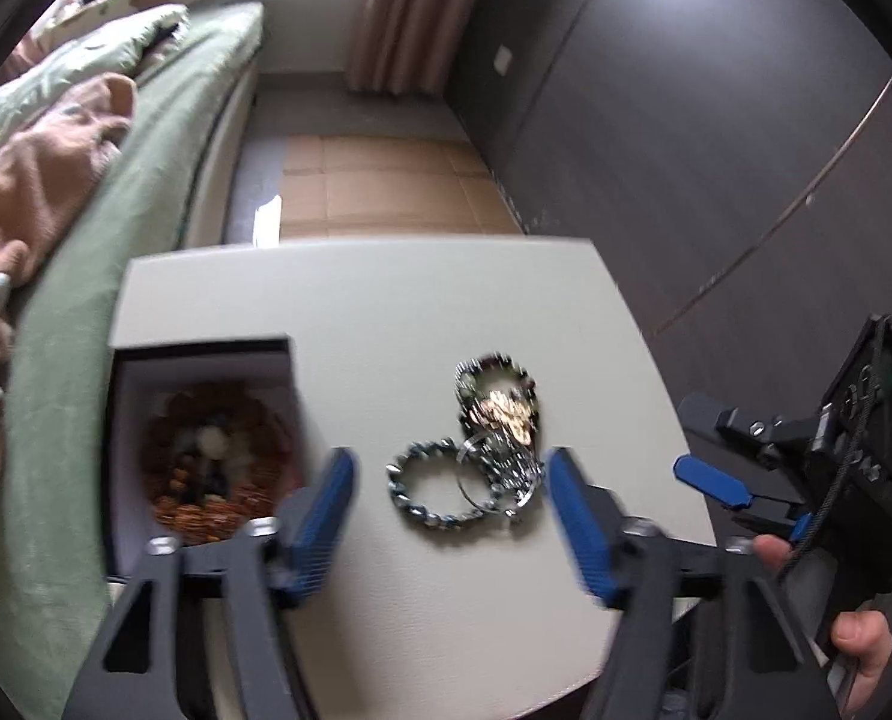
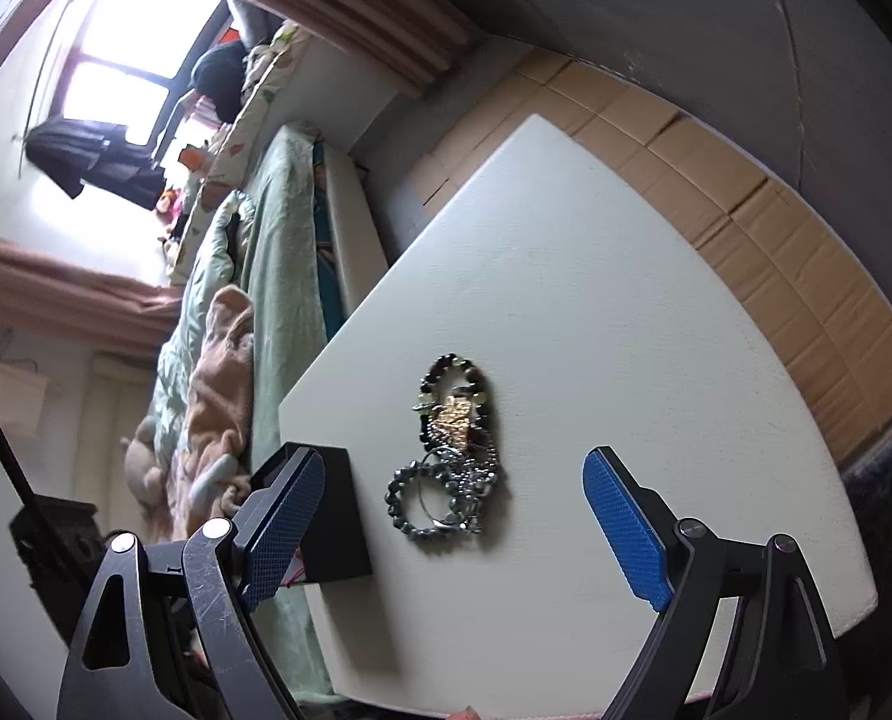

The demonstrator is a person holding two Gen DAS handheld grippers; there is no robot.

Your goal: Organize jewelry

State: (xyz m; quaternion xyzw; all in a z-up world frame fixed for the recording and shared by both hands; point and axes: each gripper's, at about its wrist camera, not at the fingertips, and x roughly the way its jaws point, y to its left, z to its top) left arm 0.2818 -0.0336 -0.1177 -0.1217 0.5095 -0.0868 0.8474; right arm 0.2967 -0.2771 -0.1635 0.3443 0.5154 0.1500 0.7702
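Bedroom setting, with a smooth off-white square tabletop (image 1: 386, 312) standing beside a bed under a rumpled pale-green quilt (image 1: 164, 138), a fuzzy peach blanket (image 1: 38, 180) heaped on it. Tan cardboard sheets (image 1: 380, 180) cover the floor past the table, against a dark grey panelled wall (image 1: 686, 120).

Mid-table lies the jewelry: a tangled cluster of dark beaded bracelets, thin silver rings and a glinting gold filigree piece (image 1: 494, 420), with one round bracelet of shiny grey-blue beads (image 1: 431, 489) at its near-left edge, touching the rest. To the left sits a square black box with a white lining (image 1: 206, 360), open-topped, already holding coiled orange-brown beads and pale stones (image 1: 218, 468).

Left gripper (image 1: 446, 516), blue ribbed pads on black arms, is spread wide and empty, hovering just short of the pile. Right gripper (image 2: 452, 528) likewise gapes wide, grasping nothing, the pile between its fingers in its own view.
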